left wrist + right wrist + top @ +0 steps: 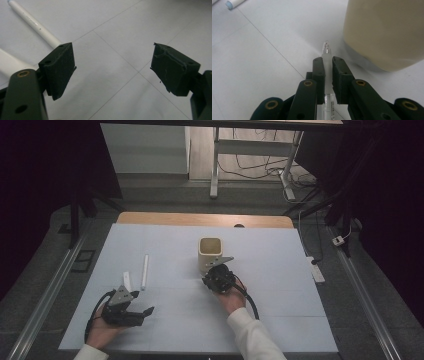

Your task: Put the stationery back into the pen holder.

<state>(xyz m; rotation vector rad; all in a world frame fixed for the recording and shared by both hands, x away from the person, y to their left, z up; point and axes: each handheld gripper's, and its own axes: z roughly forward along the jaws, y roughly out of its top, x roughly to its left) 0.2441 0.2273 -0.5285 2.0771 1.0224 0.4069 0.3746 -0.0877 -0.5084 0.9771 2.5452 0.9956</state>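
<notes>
Grippers are in both hands of a person who works at a table covered with a pale sheet (pixel 280 320). The left gripper (pixel 142 315) is low over the sheet at the near left, and its two black jaws stand wide apart with nothing between them; in the left gripper view only the bare sheet with its thin fold lines lies in the gap. Just beyond the left jaw lies a long white pen (pixel 35 23) (or maybe a thin marker, I cannot tell which), and a second, shorter white piece (pixel 127 281) lies beside it, close to the gripper.

The right gripper (pixel 327 62) is near the middle of the table. Its jaws are almost closed on a slim clear pen (pixel 326 48), which passes between them, so that the transparent tip comes out in front and the barrel with small print shows behind. This pen points along the jaws and looks nearly level above the sheet.

Just beside the clear tip, a little to the right of it, stands a beige square cup (pixel 210 252), upright, with its open top showing in the high view.
</notes>
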